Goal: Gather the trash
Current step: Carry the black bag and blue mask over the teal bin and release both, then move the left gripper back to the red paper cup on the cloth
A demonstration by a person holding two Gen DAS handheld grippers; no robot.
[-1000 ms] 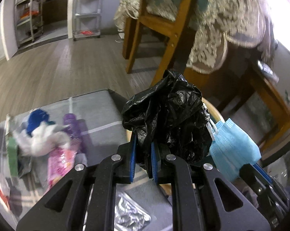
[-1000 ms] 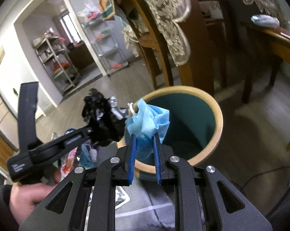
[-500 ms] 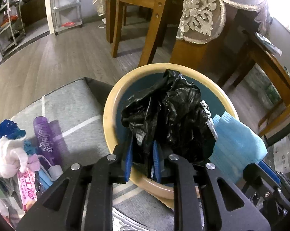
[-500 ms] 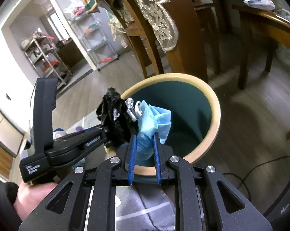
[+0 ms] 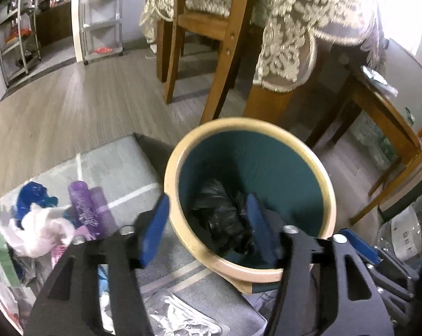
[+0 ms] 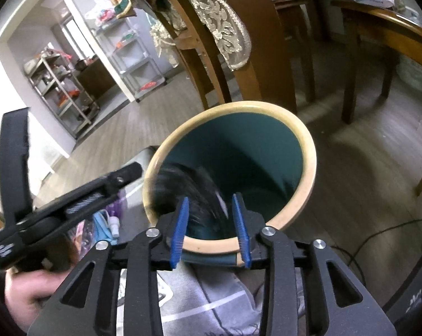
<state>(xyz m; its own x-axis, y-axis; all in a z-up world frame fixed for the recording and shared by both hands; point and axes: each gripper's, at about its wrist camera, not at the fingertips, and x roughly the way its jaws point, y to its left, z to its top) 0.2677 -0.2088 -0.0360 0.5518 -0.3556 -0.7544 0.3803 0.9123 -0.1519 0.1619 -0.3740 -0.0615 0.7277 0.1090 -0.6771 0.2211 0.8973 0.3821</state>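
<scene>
Your bin (image 5: pixel 330 196) holds the black bag (image 5: pixel 225 218), blurred in the right wrist view. Your left gripper (image 5: pixel 208 224) and right gripper (image 6: pixel 211 226) have just been opening, nothing between their jaws; the mask is unseen.

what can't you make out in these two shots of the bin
- Blue face mask: not seen in either view; the black bag and the near bin wall cover the bottom.
- Black bag, right wrist view: motion-blurred streak, shape unreadable.
- Purple bottle: label too blurred to read.
- Trash pile, left wrist view: cut off by the frame edge.
</scene>
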